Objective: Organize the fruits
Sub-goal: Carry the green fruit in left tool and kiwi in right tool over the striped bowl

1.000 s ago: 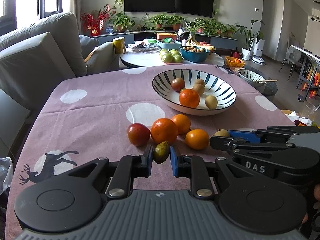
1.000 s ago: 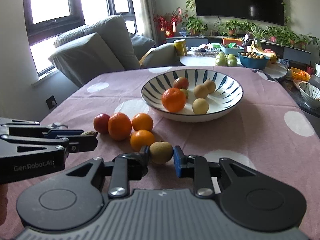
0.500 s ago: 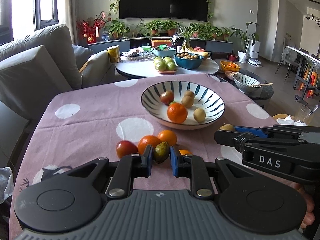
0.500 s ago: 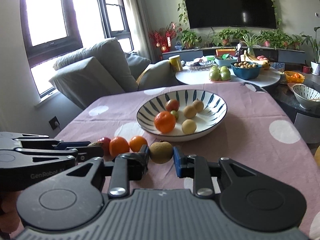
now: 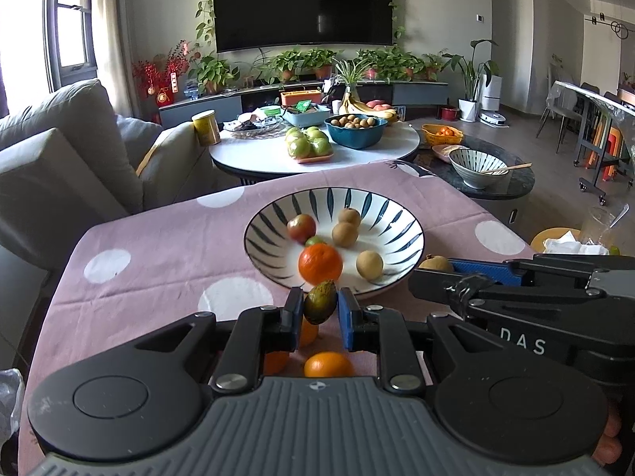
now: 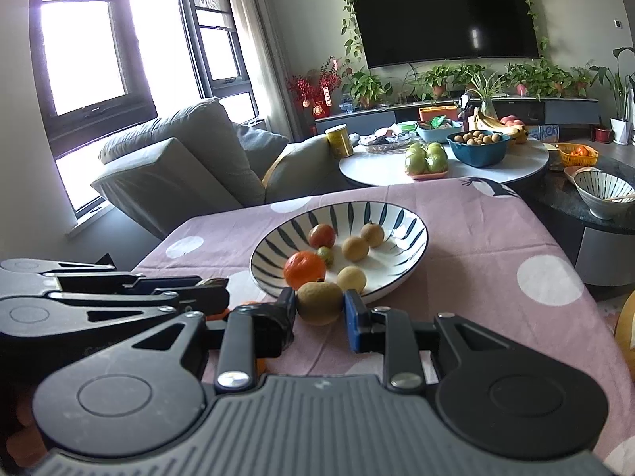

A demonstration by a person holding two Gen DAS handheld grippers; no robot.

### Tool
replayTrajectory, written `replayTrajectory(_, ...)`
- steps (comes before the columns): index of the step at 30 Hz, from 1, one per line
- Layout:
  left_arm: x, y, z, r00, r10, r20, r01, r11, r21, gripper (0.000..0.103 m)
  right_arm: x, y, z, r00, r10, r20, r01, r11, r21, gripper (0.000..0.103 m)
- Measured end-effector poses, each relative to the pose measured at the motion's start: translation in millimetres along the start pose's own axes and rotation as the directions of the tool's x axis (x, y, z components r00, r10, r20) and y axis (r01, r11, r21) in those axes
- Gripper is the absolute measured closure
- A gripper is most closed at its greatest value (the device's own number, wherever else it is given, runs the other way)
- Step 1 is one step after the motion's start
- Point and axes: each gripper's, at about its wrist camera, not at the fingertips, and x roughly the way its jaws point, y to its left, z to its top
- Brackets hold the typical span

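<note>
A small dark green fruit is pinched in the left tool, held up off the surface just short of the striped bowl. A brown round fruit is clamped in the right tool, right at the bowl's near rim. A few oranges are left on the cloth below.

Both cameras rode on the grippers and looked forward along the fingers toward the striped bowl. The left wrist view sat just short of the bowl's near rim, slightly above it, facing the far wall. The right wrist view looked from the same near side, angled toward the bowl's left, taking in the windows. Both shared the bowl and the round table beyond it, and each caught the other gripper beside it.
</note>
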Motion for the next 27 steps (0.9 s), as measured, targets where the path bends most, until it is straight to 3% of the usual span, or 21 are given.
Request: replayTrajectory(27, 86.2, 10.2, 41.9, 0.997, 0.072, -0.035, -0.072, 0.997, -0.007, 0.085, 42.9, -22.9, 19.1, 1.000, -0.013, -0.025, 0.014, 0.999, 0.036, 0.103)
